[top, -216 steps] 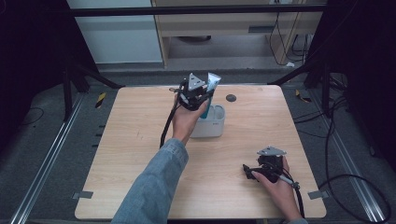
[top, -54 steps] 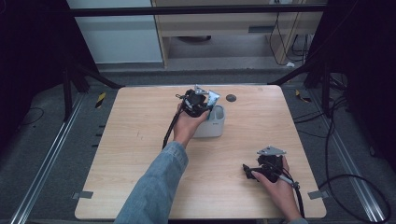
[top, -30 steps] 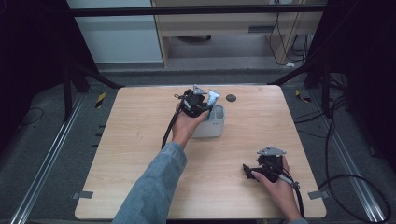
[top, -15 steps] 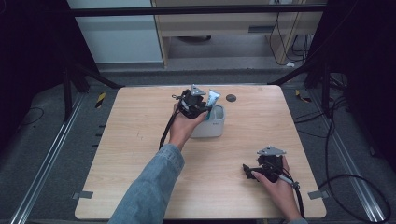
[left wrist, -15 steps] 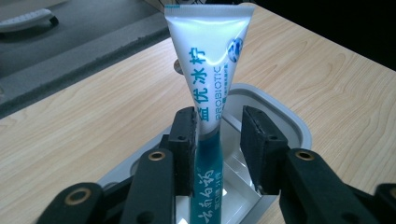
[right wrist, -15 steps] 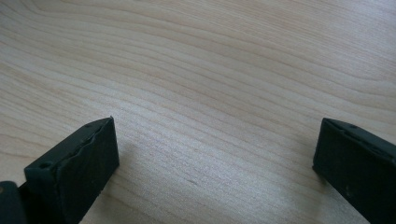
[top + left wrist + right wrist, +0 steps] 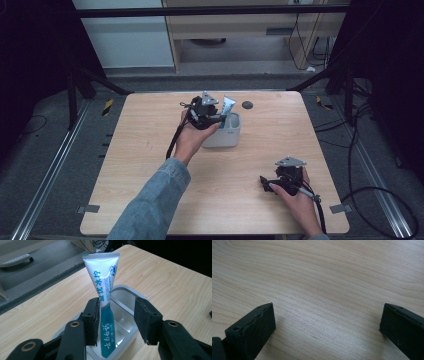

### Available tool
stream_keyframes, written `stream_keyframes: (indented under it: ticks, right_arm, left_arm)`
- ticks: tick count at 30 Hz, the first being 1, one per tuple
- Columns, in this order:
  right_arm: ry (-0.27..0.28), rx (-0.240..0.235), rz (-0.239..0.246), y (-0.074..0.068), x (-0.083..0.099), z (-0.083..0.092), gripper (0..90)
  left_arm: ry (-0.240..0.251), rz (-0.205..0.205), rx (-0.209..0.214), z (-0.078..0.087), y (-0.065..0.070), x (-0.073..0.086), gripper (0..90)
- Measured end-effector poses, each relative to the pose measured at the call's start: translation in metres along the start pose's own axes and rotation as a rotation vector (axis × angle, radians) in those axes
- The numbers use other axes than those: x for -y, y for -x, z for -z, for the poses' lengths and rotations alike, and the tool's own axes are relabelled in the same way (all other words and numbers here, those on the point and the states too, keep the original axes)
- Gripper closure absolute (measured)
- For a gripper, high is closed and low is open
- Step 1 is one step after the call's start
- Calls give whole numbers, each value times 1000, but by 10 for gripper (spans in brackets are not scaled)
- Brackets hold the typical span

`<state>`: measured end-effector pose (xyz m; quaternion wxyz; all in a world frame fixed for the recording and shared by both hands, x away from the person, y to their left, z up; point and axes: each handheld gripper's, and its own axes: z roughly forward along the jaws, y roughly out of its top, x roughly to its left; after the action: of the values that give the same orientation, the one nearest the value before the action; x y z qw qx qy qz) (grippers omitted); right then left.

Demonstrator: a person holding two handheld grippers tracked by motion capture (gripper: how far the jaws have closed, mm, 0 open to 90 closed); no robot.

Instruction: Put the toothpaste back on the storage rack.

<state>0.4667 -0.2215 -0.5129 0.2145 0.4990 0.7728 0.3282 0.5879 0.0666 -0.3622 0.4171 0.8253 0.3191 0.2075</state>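
- My left gripper [image 7: 216, 118] hangs over the grey holder [image 7: 223, 136], which sits on the table [image 7: 150, 150] toward the far middle.
- Looking along my left jaws, they're parted around the toothpaste tube [image 7: 104, 302]: the left pad touches the tube's side, and there's a clear gap between the tube and the right pad.
- So the left jaws are open, not clamped on anything.
- The tube stands nearly upright in the holder [image 7: 130, 322], crimped flat end up, lower end down inside the compartment nearest me.
- It's white at the top, teal lower down, with blue print and the word PROBIOTIC along it.
- From the high view, the tube [image 7: 228, 106] pokes up above the holder's rim, right beside my left gripper.
- A thin divider runs across the holder's inside; beyond it is a second compartment, and I can't tell what it holds.
- My right gripper [image 7: 265, 183] rests down on the table near the right front corner, well apart from the holder, my hand wrapped around it.
- Its jaws are spread wide in the right gripper view, with bare wood grain [image 7: 324, 290] between them.
- A small dark round disc [image 7: 247, 105] lies on the table just past the holder, near the far edge.
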Motion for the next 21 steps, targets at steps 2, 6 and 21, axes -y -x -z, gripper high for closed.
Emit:
stream_keyframes:
  ticks: [2,6,21]
  right_arm:
    - [1,0,0,0,0,0,4]
    - [0,0,0,0,0,0,4]
    - [1,4,-1,-1,0,0,6]
  left_arm:
    - [-6,-6,6,1,2,2,517]
    - [-14,-8,13,3,3,7,454]
    - [-39,14,50,32,-1,21,122]
